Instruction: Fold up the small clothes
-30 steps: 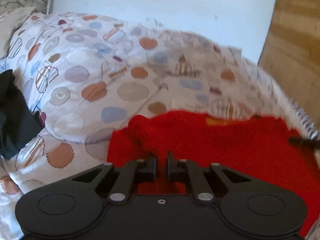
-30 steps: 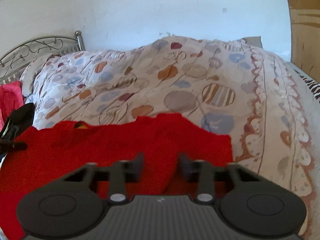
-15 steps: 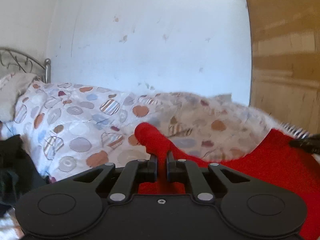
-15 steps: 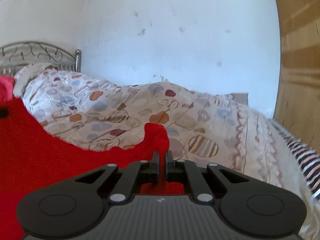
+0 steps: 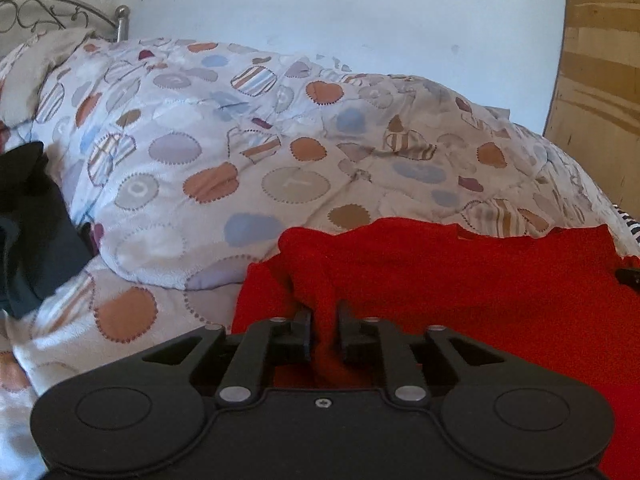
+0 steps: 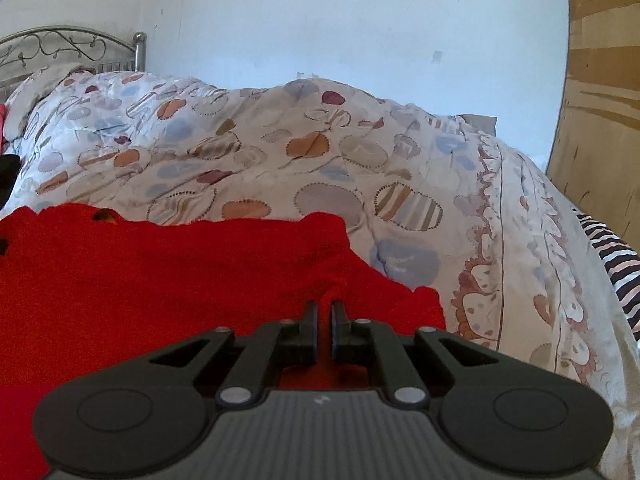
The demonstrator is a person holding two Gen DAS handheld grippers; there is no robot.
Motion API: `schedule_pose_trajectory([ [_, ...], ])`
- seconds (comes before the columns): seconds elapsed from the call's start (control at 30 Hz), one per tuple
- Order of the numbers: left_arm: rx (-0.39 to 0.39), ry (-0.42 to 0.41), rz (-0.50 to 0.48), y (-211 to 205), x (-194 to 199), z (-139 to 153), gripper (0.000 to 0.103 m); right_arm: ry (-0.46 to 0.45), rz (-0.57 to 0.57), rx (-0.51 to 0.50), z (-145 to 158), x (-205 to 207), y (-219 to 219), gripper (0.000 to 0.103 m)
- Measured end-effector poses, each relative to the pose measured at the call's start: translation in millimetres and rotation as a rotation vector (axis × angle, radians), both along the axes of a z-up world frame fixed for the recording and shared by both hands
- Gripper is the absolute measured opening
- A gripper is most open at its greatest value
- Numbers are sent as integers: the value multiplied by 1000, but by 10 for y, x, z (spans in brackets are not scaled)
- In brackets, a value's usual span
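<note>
A red knitted garment [image 5: 480, 280] lies spread on the bed in front of both grippers; it also shows in the right wrist view [image 6: 160, 280]. My left gripper [image 5: 324, 328] is shut on a bunched fold at the garment's left edge, with red cloth between its fingers. My right gripper [image 6: 324, 328] is shut on a thin fold at the garment's right edge. The tip of the right gripper shows at the right edge of the left wrist view [image 5: 628, 276].
A quilt with coloured circles [image 5: 240, 152] is heaped behind the garment, also in the right wrist view [image 6: 320, 160]. Dark clothes [image 5: 28, 224] lie at the left. A metal bed head [image 6: 72, 48] stands at the back left. A wooden panel [image 6: 600, 120] rises on the right. A striped cloth [image 6: 616, 260] lies by it.
Both grippers lifted the garment's corners up half a second ago and have now come back down, so the red cloth lies spread low again. The right gripper closed on the cloth during the first half second.
</note>
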State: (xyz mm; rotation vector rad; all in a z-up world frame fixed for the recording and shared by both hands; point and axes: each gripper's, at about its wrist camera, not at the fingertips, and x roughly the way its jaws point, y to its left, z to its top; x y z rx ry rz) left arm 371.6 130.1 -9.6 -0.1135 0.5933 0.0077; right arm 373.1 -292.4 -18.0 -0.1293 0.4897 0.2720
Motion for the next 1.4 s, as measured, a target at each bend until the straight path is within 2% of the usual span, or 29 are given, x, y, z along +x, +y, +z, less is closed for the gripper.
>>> schedule_pose_trajectory([
  [0.03, 0, 4, 0, -3, -25, 47, 31, -6, -1, 9, 27, -19, -18, 19],
  [0.07, 3, 5, 3, -6, -53, 87, 47, -12, -9, 17, 58, -49, -39, 24],
  [0.1, 10, -1, 13, -11, -95, 130, 56, -16, -14, 25, 87, -79, -63, 35],
  [0.13, 16, -7, 21, -7, -136, 162, 74, -11, -12, 32, 110, -95, -84, 55],
  [0.17, 22, -13, 28, -7, -190, 206, 88, 7, -7, 40, 127, -112, -107, 66],
  [0.2, 24, -19, 37, -11, -240, 237, 91, 18, -6, 43, 140, -137, -128, 81],
  [0.27, 35, -33, 49, -40, -359, 309, 100, 11, -2, 32, 181, -198, -157, 83],
  [0.4, 47, -41, 52, -161, -647, 414, 102, -29, -38, 14, 301, -434, -177, 103],
  [0.5, 24, -44, 52, -263, -901, 429, 102, -52, -6, -19, 354, -668, -106, 103],
  [0.63, -24, -38, 45, -362, -1149, 379, 102, -153, 12, -77, 411, -1066, 67, 103],
  [0.83, -7, 66, 136, -408, -1184, 125, 102, -206, 120, -35, 365, -1505, 490, 103],
  [0.93, -70, 107, 159, -314, -1145, 1, 103, -225, 157, -62, 279, -1607, 769, 103],
  [1.0, -125, 118, 168, -256, -1141, -35, 103, -248, 181, -120, 170, -1640, 980, 103],
  [1.1, -188, 131, 176, -168, -1149, -64, 103, -271, 147, -194, -3, -1621, 1162, 103],
  [1.17, -216, 132, 182, -127, -1170, -88, 102, -228, 142, -191, -85, -1536, 1183, 103],
  [1.3, -239, 119, 197, -119, -1199, -119, 102, -83, 152, -105, -182, -1319, 1078, 103],
  [1.4, -248, 108, 219, -131, -1219, -128, 102, -62, 147, -91, -217, -1259, 1065, 103],
])
